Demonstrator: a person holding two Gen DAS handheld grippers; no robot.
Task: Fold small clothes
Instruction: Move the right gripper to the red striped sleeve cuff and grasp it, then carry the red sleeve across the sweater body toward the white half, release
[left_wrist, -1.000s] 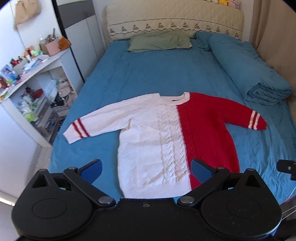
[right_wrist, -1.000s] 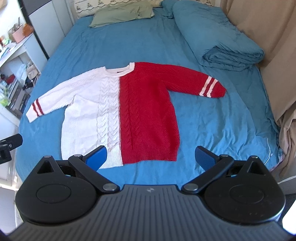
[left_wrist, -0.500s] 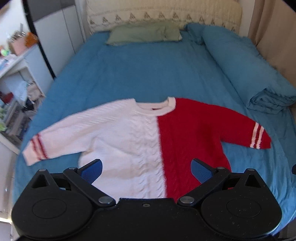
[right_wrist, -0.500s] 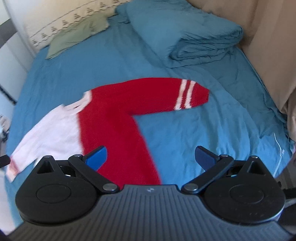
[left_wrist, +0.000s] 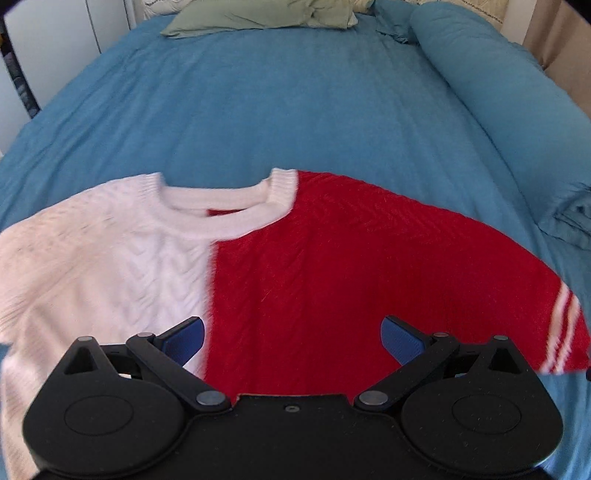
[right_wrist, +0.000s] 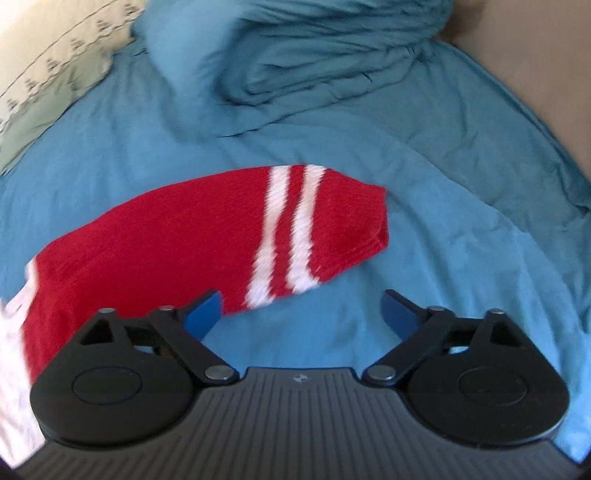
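Note:
A knit sweater (left_wrist: 258, 266), half white and half red, lies flat and face up on the blue bed sheet (left_wrist: 258, 110). My left gripper (left_wrist: 291, 336) is open and empty, low over the sweater's chest just below the white collar (left_wrist: 229, 206). In the right wrist view the red sleeve (right_wrist: 207, 229) with two white stripes near its cuff (right_wrist: 354, 221) lies on the sheet. My right gripper (right_wrist: 301, 310) is open and empty, just in front of the striped cuff end.
A folded blue duvet (right_wrist: 325, 55) lies along the bed's right side; it also shows in the left wrist view (left_wrist: 498, 110). A green pillow (left_wrist: 258, 14) sits at the headboard. A beige curtain (right_wrist: 535, 66) hangs to the right.
Both grippers have moved forward and down toward the sweater. The left now hovers over the chest near the collar; the right has swung right to the red sleeve's cuff. Both stay open.

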